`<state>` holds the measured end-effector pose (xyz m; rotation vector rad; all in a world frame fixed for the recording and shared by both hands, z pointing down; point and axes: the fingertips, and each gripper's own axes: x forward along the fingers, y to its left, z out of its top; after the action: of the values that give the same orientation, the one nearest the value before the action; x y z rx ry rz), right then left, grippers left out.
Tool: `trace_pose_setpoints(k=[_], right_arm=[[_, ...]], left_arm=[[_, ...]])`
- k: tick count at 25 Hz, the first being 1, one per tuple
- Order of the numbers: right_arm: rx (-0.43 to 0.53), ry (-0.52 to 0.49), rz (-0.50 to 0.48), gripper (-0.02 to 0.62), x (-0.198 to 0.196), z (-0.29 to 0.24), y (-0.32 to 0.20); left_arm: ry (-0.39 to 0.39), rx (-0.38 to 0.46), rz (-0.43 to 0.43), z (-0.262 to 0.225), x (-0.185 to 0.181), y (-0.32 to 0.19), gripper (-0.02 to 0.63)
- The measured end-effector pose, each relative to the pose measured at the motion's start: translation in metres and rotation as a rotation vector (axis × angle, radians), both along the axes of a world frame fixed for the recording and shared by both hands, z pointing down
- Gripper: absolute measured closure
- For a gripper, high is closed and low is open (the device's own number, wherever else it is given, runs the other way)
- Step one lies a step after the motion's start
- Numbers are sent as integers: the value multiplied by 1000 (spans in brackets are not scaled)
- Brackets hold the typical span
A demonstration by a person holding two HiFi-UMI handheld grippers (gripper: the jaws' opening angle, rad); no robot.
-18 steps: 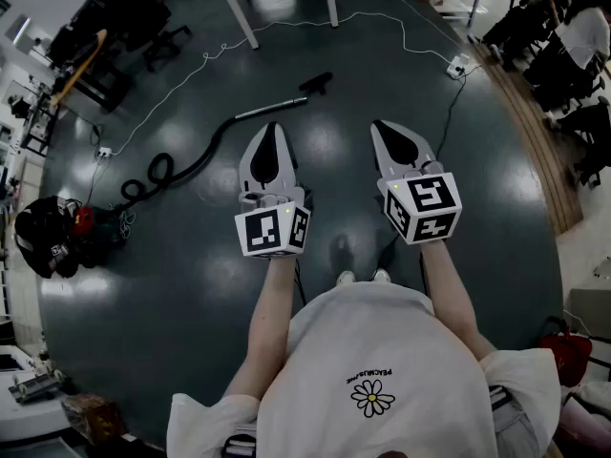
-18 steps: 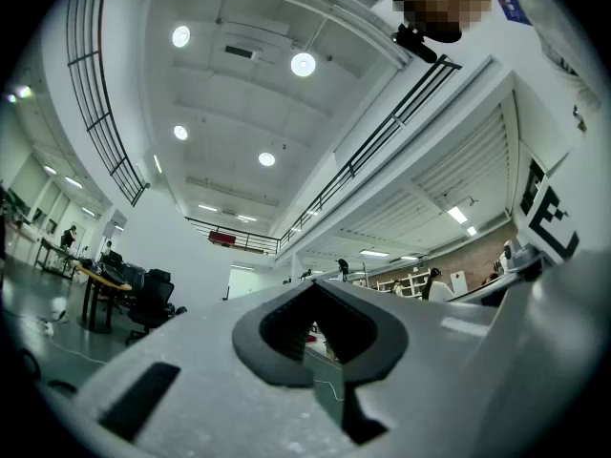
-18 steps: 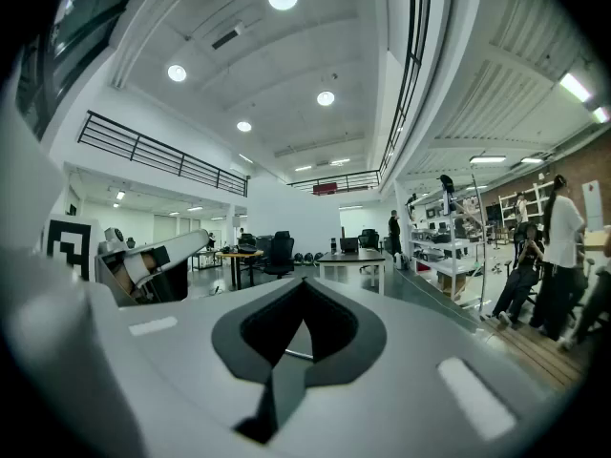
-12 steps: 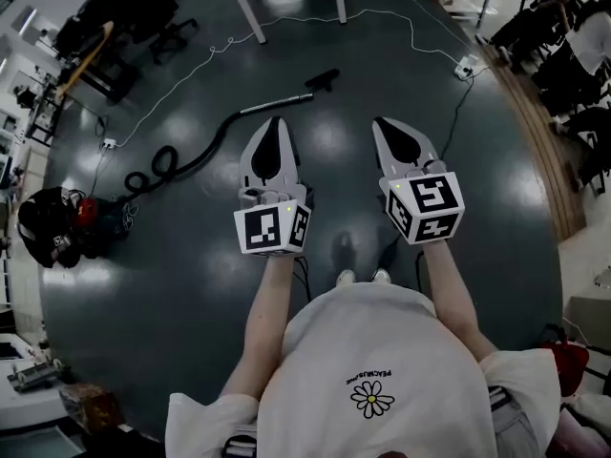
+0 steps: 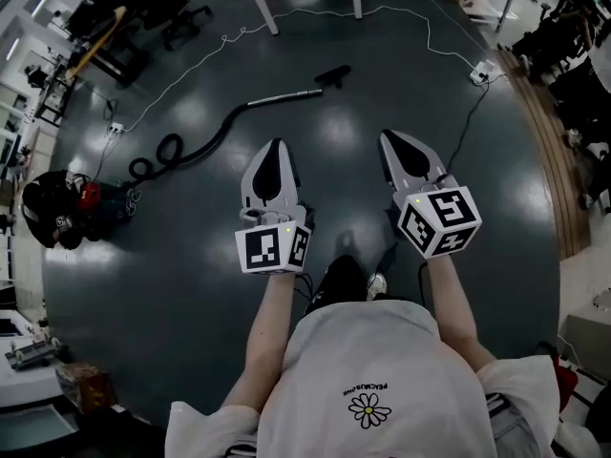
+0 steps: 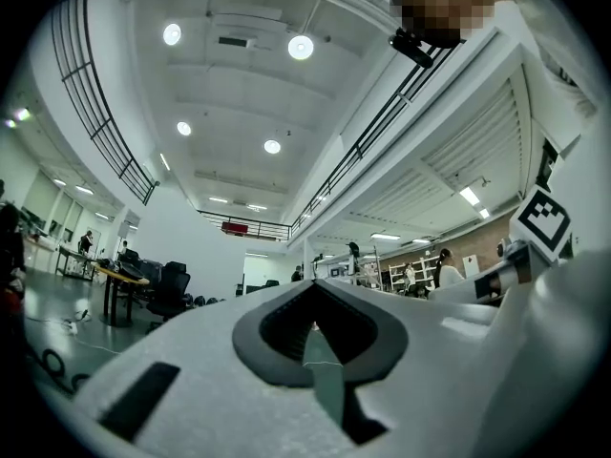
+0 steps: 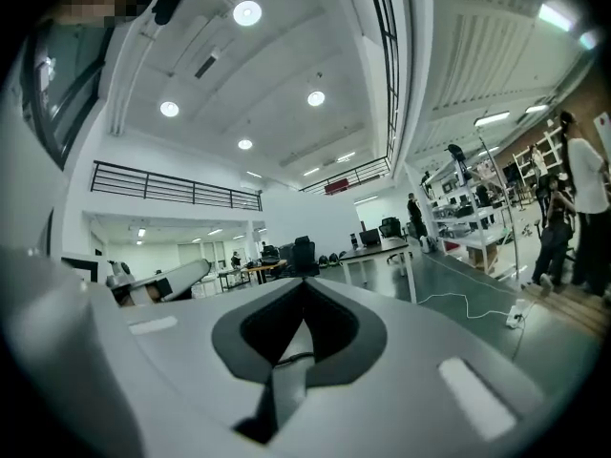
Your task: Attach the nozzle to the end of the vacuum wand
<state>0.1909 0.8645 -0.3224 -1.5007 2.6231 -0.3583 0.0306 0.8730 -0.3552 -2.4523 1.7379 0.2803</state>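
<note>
In the head view a silver vacuum wand (image 5: 286, 95) lies on the dark floor, well ahead of me. A black nozzle (image 5: 332, 74) lies just past its far end; I cannot tell whether they touch. A black hose (image 5: 196, 144) curls left from the wand toward a red and black vacuum body (image 5: 67, 213). My left gripper (image 5: 276, 145) and right gripper (image 5: 389, 137) are held side by side in the air, well short of the wand. Both are shut and hold nothing. In the gripper views the left gripper (image 6: 310, 286) and right gripper (image 7: 305, 282) show shut jaws against the hall.
A white cable (image 5: 205, 55) snakes across the floor to a power strip (image 5: 482, 72) at the right. White table legs (image 5: 263, 8) stand beyond the nozzle. Chairs and clutter (image 5: 124, 27) line the far left, with a wooden strip (image 5: 549, 160) along the right.
The wand, nozzle and hose have slid down the picture, closer to me. Both grippers sit slightly lower and stay shut. A dark shoe now shows below them.
</note>
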Motion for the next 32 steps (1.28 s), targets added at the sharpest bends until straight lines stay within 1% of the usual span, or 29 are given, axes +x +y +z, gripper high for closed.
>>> trace_pose_setpoints(k=[3, 6, 9, 12, 16, 20, 23, 26, 29, 32], right_arm=[[-44, -30, -21, 589, -2, 11, -17], [-91, -39, -40, 589, -5, 29, -49], [-113, -19, -21, 589, -7, 49, -106], [-134, 5, -4, 589, -13, 57, -170], [-183, 12, 51, 589, -23, 56, -250], [-181, 32, 82, 589, -23, 48, -320], [-188, 46, 80, 589, -25, 50, -360], [-197, 50, 58, 589, -33, 56, -407], [-204, 51, 24, 589, -42, 69, -463], [-209, 48, -8, 589, -46, 88, -531]], left_arm=[[15, -26, -26, 13, -12, -17, 603], [39, -51, -50, 33, -23, -51, 603], [47, -57, -51, 51, -34, -106, 603], [56, -51, -53, 60, -52, -169, 603], [77, -92, -73, 65, -85, -253, 603], [114, -110, -77, 61, -102, -326, 603], [109, -100, -75, 56, -103, -366, 603], [98, -88, -86, 52, -107, -409, 603], [94, -97, -97, 62, -110, -461, 603], [67, -118, -108, 79, -111, -522, 603]])
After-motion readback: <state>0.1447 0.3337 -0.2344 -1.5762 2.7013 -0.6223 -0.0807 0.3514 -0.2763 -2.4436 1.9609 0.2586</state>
